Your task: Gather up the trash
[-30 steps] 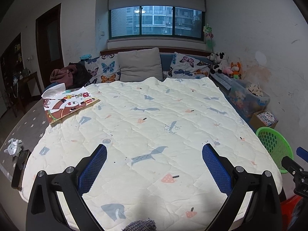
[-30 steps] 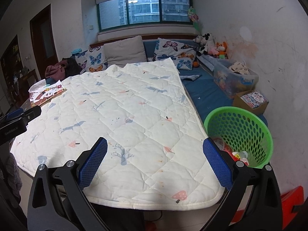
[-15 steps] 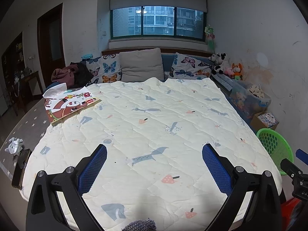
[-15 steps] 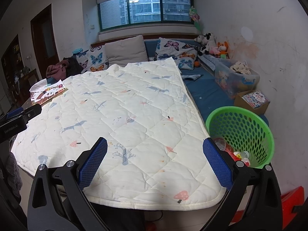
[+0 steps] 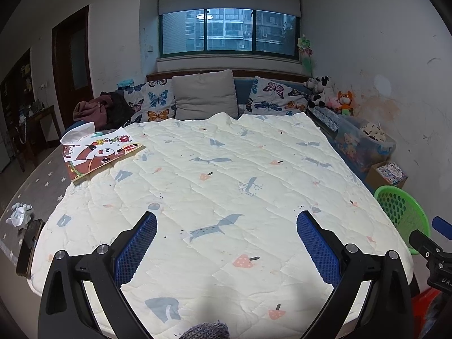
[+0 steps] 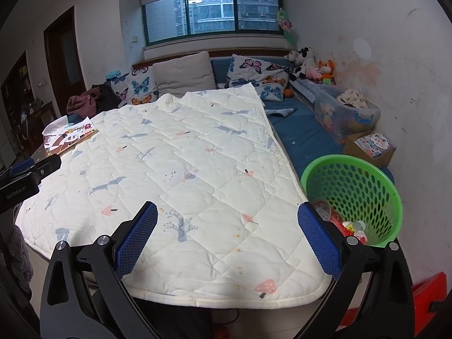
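Observation:
A green mesh basket (image 6: 356,189) stands on the floor at the bed's right side and holds several pieces of trash (image 6: 350,226); its rim (image 5: 401,209) shows at the right of the left wrist view. My right gripper (image 6: 227,212) hangs open over the near right corner of the quilt (image 6: 183,169), nothing between its fingers. My left gripper (image 5: 226,220) is open too, above the near middle of the quilt (image 5: 214,186). A crumpled white wad (image 5: 19,214) lies on the floor left of the bed.
A picture book (image 5: 99,155) and a white paper lie on the quilt's far left corner. Pillows (image 5: 203,97) line the headboard. Plush toys (image 5: 327,93), a clear storage bin (image 6: 344,113) and a cardboard box (image 6: 373,147) sit along the right wall. A dark phone (image 5: 28,245) lies at the left floor edge.
Both views have shifted slightly, as if the grippers rose and drew back a little. Both grippers stay open and empty.

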Available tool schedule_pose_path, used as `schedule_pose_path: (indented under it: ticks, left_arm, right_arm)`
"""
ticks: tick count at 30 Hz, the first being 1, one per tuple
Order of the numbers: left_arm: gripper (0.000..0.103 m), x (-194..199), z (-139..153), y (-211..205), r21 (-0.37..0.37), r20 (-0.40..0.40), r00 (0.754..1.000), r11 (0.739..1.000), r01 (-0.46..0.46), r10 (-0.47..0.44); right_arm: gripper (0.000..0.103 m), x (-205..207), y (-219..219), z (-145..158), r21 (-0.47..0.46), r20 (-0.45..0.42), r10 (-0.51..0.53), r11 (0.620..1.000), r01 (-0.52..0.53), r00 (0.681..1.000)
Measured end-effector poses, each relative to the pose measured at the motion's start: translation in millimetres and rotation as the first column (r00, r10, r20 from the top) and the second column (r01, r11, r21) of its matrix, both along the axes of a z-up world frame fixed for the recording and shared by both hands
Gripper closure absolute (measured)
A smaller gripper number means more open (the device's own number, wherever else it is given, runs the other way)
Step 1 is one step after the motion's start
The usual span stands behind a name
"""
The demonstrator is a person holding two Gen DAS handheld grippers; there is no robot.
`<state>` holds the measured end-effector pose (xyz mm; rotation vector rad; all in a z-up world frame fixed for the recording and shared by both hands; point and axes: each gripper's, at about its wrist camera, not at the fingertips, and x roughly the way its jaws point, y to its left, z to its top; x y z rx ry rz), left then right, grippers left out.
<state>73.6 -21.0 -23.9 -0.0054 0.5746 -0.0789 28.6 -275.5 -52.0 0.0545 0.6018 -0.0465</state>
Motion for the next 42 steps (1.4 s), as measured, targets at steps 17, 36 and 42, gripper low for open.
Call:
schedule_pose_path:
  ticks: [17, 36, 42]
  left_arm:
    - [0.007, -0.2, -3.7, -6.7, 0.006, -0.008, 1.000, 1.000, 0.017, -0.017]
    - [0.007, -1.2, -3.9, -8.0, 0.007, -0.010, 1.000, 1.000, 0.020, -0.020]
    - [0.007, -1.2, -4.4, -8.0, 0.009, -0.009, 1.000, 1.000, 0.022, -0.022]
  right_arm:
    - [0.004, 0.2, -2.5, -2.3, 0.011, -0.007, -0.010, 1.000, 0.010, 1.000]
    - [0.004, -0.2, -1.8, -3.0, 0.014, -0.008, -0.012, 1.000, 0.012, 1.000]
    - [0.004, 0.1, -3.0, -3.4, 0.016, -0.008, -0.012, 1.000, 0.012, 1.000]
